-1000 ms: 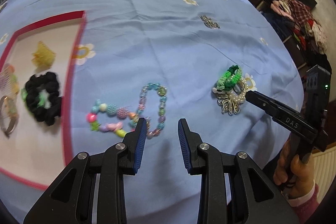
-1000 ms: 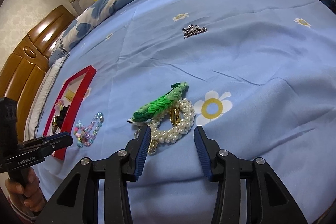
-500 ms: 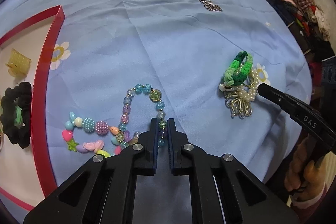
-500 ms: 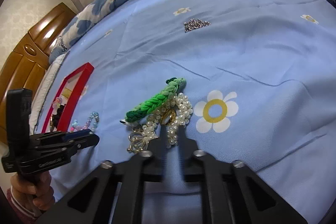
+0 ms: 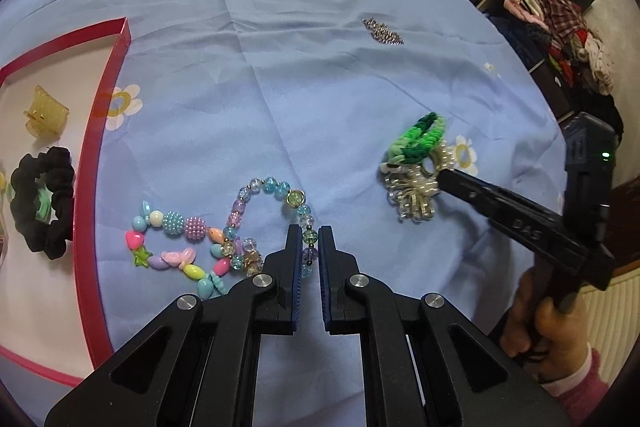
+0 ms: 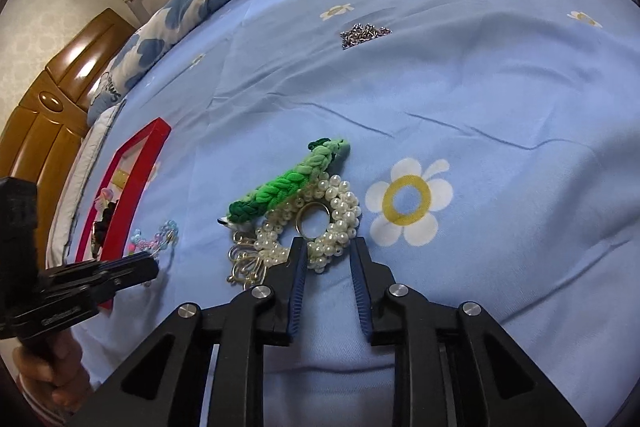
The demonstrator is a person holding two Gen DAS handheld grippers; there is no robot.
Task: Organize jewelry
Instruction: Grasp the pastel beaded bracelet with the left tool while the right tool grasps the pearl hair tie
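Blue bedspread point(image 5: 320, 67) with white flowers carries everything; the left gripper point(image 5: 308, 241) has its jaws nearly together around a strand of the colourful bead bracelet point(image 5: 224, 239), which lies near the bedspread's near edge, just beside the red-rimmed tray point(image 5: 102, 131); the strand looks pinched, though the fisheye leaves that unsure; the right gripper point(image 6: 329, 254) stands parted, its left finger touching the pearl bracelet point(image 6: 320, 227), which lies under the green braided band point(image 6: 288, 183) beside a printed flower; a black scrunchie point(image 5: 42, 203) and yellow claw clip point(image 5: 44, 115) rest inside the tray; a small silver chain point(image 5: 382, 31) lies well apart toward the far edge.
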